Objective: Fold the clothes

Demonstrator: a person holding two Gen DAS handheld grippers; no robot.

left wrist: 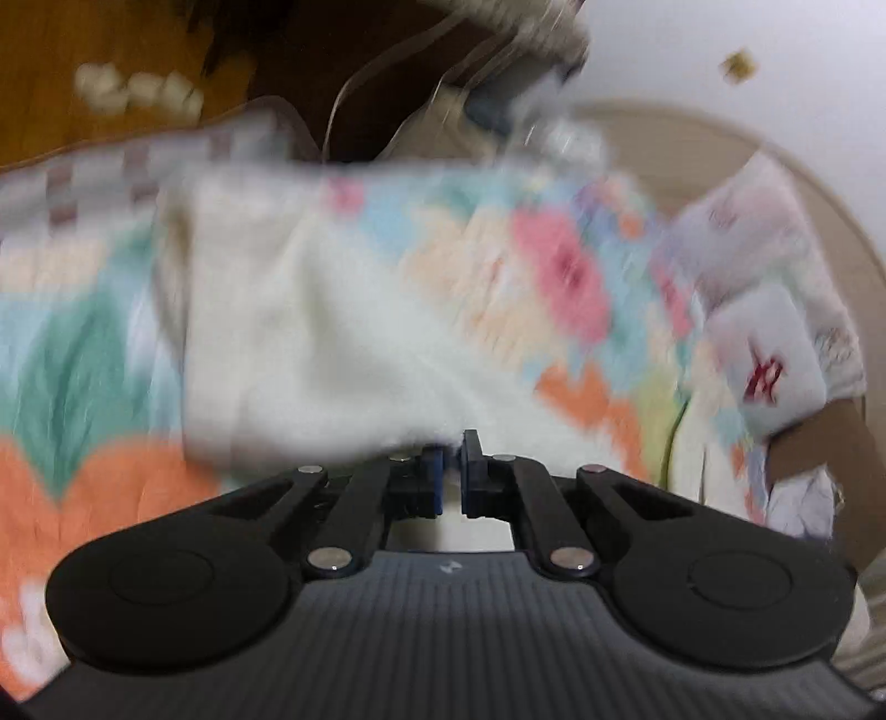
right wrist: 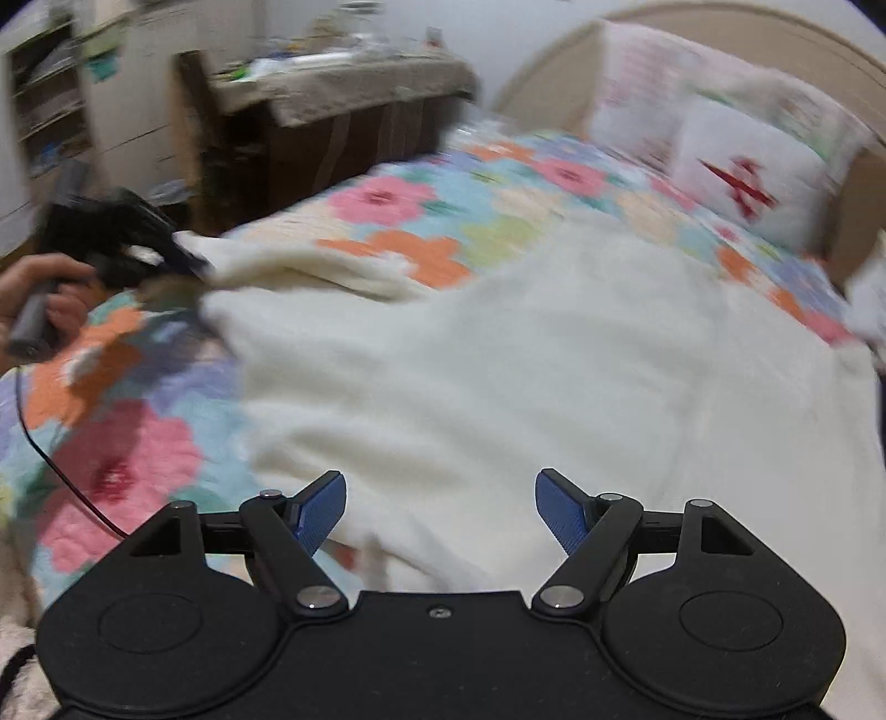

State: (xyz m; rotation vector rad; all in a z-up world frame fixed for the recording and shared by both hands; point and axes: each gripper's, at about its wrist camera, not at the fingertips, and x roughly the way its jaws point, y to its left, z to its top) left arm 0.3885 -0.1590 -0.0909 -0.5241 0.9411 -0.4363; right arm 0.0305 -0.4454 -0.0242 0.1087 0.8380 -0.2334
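- The left gripper [left wrist: 453,471] has its blue pads pressed together on a corner of the cream garment [left wrist: 310,343]; in the right wrist view the same gripper [right wrist: 183,260] appears at the far left, pinching that corner and lifting it off the bed.
- The right gripper [right wrist: 440,512] hangs with its blue fingertips [right wrist: 324,507] spread wide apart, holding nothing; the near part of the cream garment [right wrist: 526,387] lies right under and between them.
- The garment lies across the floral quilt [right wrist: 398,205], covering most of the near and right side of the bed; its left edge runs from the lifted corner down toward the right gripper, and a folded flap sits just beside the pinched corner.
- To the left of that edge, bare quilt shows, with a thin dark cable [right wrist: 61,471] trailing over it.
- Beyond the garment's far edge, more quilt lies uncovered up to the pillow with a red mark [right wrist: 747,171] against the curved headboard [right wrist: 720,33].
- A cluttered dark wooden desk [right wrist: 332,116] stands past the bed's far left side.
- Both views are blurred, so finer folds cannot be made out.
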